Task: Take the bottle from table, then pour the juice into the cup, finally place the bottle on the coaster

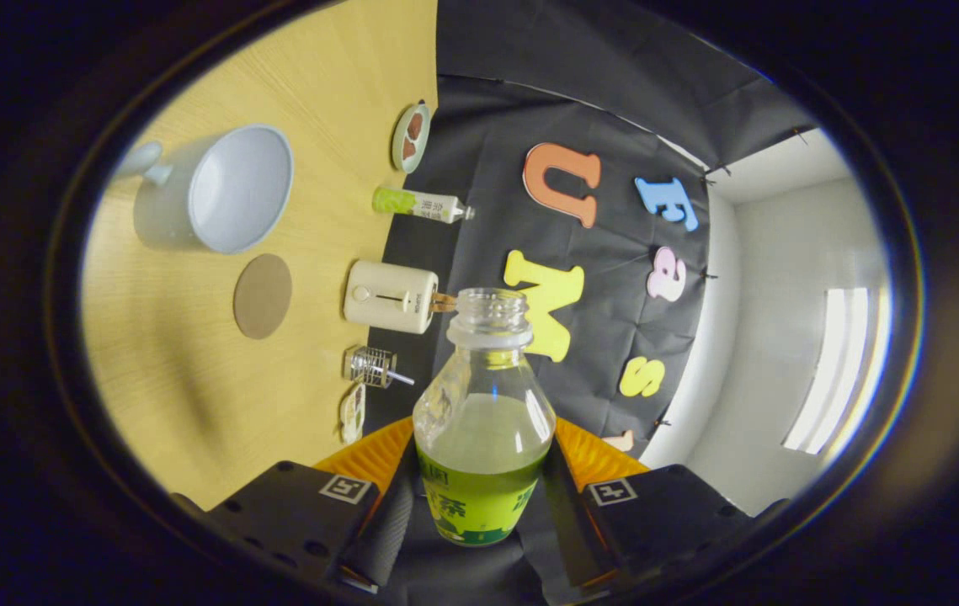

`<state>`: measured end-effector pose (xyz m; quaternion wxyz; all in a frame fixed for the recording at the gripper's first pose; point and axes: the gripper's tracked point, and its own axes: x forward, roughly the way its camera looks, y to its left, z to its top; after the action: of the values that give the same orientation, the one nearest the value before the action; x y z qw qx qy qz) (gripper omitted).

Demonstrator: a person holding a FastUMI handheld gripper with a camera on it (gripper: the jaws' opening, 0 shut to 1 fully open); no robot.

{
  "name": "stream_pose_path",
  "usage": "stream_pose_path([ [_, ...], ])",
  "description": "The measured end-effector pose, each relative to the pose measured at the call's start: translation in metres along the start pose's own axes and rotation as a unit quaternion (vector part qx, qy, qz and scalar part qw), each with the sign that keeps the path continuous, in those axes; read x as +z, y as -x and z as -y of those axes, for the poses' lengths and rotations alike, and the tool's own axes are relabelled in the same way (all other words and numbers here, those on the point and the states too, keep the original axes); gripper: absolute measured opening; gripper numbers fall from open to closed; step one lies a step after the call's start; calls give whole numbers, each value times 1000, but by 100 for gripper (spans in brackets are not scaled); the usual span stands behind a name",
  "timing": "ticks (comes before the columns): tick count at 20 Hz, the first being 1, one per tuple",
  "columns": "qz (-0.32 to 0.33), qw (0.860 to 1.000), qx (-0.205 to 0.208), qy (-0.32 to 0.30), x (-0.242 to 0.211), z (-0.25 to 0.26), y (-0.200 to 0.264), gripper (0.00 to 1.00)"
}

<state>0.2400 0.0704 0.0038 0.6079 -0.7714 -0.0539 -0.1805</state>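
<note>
**Bottle in the gripper, rolled over and not yet at the cup**

The bottle (483, 421) sits between the two fingers of the gripper (479, 497), both of which press on its labelled lower body, so the grasp is closed on it. Its cap is off and the open mouth points straight ahead of the fingers. Green juice fills roughly the lower half, and none is seen leaving the mouth.

The whole scene appears turned on its side: the desk (193, 396) rises like a wall off to the gripper's left, which suggests the gripper is rolled over, with the bottle lifted off the desk. I judge the taking step done and the pouring step just beginning.

The cup (222, 189), white with its handle on the far side, stands on the desk well to the left of and beyond the bottle's mouth, its opening apart from it. The round brown coaster (263, 295) lies just beside the cup, nearer the fingers.

The next move calls for carrying the mouth across until it is over the cup's rim, then tipping gradually so the stream lands inside. The coaster comes afterwards.

Beyond the coaster, along the desk's far edge, stand a small cream appliance (391, 296) and a second bottle (420, 204).
</note>
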Motion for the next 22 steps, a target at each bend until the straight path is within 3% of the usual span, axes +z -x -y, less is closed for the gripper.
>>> stream_pose_path([
  [22, -2, 995, -46, 94, 10, 18, -1, 79],
])
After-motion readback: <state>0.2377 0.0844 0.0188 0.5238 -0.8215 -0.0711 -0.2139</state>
